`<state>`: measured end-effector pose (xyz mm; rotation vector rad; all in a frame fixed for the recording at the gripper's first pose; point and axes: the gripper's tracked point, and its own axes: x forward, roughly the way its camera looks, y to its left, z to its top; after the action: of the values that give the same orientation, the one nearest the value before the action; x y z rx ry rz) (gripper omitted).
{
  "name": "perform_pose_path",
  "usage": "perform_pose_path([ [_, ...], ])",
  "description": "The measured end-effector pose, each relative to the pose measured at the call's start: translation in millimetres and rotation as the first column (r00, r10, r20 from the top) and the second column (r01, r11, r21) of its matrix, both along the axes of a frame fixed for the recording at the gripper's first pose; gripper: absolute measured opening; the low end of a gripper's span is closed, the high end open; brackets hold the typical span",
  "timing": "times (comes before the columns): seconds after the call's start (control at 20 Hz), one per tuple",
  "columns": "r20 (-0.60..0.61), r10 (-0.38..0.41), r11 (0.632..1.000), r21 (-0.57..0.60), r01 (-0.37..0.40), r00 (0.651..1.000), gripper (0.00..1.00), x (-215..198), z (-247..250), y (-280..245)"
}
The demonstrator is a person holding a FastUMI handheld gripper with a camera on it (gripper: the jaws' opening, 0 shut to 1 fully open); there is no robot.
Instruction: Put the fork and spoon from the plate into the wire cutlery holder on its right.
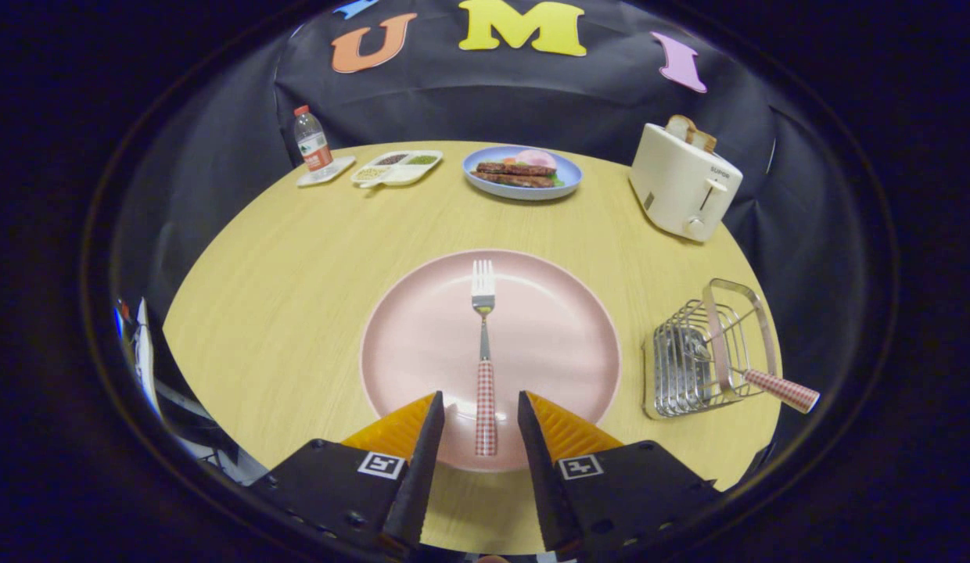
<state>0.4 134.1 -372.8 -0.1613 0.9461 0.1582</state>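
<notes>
Bare table [297, 297] around plate [407, 344]; holder [692, 363] stands right.

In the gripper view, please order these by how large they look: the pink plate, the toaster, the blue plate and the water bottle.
1. Pink plate, largest; it lies nearest, just ahead of the open fingers.
2. Toaster and blue plate: look alike, so unranked.
3. Water bottle, smallest.
The far things look smaller from distance.

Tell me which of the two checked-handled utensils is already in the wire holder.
The one right of the plate: its checked handle sticks out of the holder. The fork lies on the plate, its handle between the open gripper's fingers.
</notes>
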Motion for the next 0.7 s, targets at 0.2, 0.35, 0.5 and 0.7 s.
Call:
perform_pose_path([
  [0.2, -0.031, -0.009, 1.000, -0.020, 0.009, 0.999, 0.50, 5.4, -13.0, -0.3],
  [0.35, -0.103, -0.041, 0.999, -0.002, 0.041, 0.994, 0.32, -2.4, -22.8, -3.7],
  [0.5, -0.102, -0.047, 0.999, 0.008, 0.048, 0.994, 0.23, 5.8, -26.8, -6.0],
  [0.7, -0.120, -0.029, 0.999, -0.020, 0.027, 0.992, 0.07, 4.7, -20.6, -8.4],
])
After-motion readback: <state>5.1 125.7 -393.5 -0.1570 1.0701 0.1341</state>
